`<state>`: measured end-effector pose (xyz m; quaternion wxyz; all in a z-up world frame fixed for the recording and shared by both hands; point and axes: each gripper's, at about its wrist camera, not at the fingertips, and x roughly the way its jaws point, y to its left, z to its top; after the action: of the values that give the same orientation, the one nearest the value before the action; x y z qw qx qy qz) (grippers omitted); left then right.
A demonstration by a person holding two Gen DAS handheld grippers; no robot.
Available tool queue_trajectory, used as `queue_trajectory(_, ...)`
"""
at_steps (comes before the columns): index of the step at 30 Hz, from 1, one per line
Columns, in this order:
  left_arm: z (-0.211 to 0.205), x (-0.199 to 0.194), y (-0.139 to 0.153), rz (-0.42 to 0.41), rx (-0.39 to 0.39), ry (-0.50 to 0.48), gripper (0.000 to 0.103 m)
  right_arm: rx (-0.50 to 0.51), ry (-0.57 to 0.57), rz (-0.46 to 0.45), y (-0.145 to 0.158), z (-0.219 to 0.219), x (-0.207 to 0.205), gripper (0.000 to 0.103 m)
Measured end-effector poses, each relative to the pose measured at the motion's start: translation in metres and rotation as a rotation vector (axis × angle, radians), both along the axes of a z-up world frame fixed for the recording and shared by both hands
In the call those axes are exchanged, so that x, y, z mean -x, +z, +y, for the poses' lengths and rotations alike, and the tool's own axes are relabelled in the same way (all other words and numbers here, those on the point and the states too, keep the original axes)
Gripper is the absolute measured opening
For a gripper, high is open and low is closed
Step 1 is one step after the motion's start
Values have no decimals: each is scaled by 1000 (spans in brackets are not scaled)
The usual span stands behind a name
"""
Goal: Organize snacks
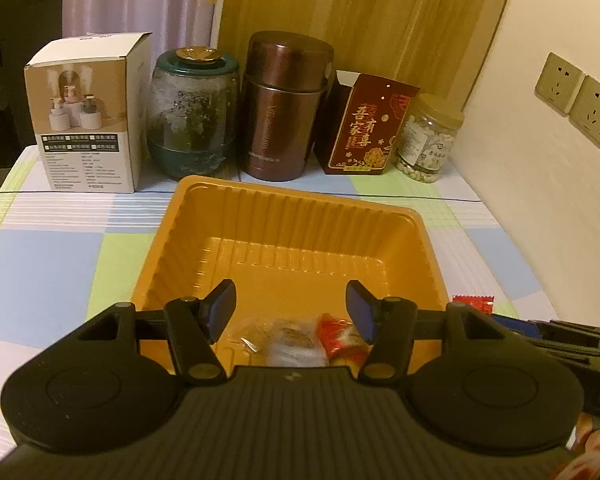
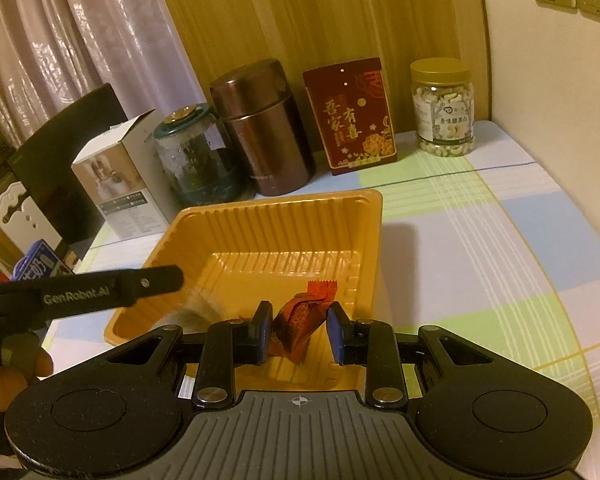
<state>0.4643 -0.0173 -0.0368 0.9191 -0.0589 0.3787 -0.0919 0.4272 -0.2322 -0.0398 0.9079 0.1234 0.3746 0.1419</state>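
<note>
right tool gripping red snack packet, orange tray

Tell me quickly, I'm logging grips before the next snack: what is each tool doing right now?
Left tool: open, holding nothing, over the orange tray.
Right tool: closed on a red snack packet.

My orange ribbed tray sat open on the checked cloth. Against its near wall lay a clear-wrapped snack and a red-and-white one. A dark red packet stood tilted between my right tool's pads.
</note>
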Motion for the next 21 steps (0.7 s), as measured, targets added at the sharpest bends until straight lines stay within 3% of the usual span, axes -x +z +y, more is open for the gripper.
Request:
queue_trajectory(19, 14, 11, 1, 13, 5, 1, 57, -50, 11, 2, 3, 1, -7, 30)
queue_trajectory(20, 16, 12, 1, 15, 9, 1, 57, -63, 17, 7, 2, 0, -8, 33)
queue_trajectory(21, 17, 14, 1, 16, 11, 2, 57, -78, 16, 12, 2, -1, -9, 49)
